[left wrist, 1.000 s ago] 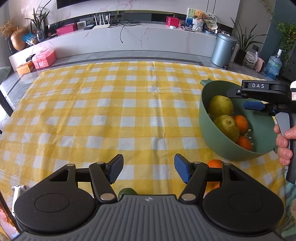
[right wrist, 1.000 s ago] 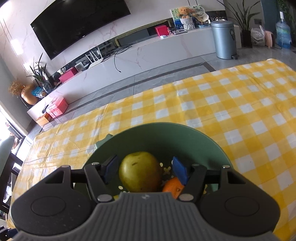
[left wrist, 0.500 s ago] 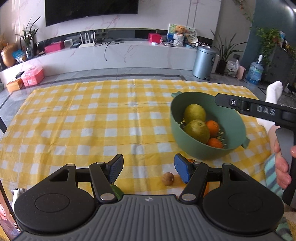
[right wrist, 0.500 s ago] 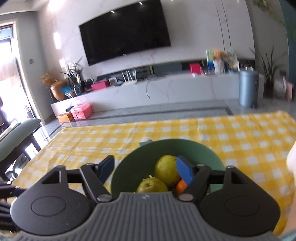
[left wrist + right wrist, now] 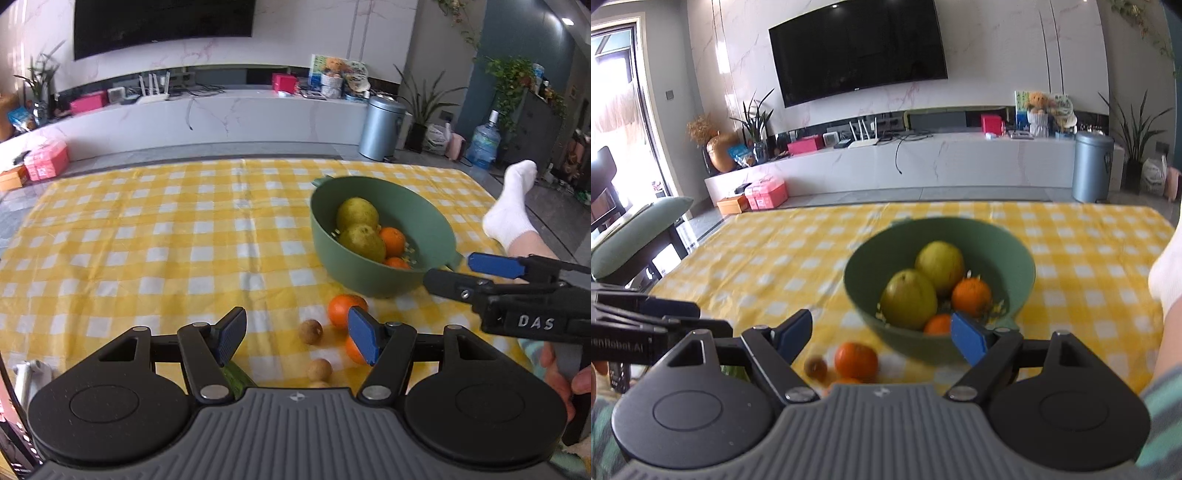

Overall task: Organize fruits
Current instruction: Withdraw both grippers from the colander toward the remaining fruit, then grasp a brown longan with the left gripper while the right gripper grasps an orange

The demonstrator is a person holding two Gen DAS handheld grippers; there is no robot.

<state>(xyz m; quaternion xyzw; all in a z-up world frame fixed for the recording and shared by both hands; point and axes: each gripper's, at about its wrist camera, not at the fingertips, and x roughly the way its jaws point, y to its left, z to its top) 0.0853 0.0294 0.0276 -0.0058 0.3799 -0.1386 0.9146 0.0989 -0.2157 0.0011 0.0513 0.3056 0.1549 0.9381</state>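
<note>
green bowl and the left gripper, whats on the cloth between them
In the left wrist view, an orange and a small brown round fruit lie on the checked cloth between the green bowl and the left gripper.

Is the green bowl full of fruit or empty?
Partly full. The green bowl holds two pears and two oranges, with room left. More fruit lies outside on the tablecloth.

Both wrist views low over the table, facing the TV wall; shared green bowl [image 5: 380,273] (nearer on right) [image 5: 871,266]
</note>
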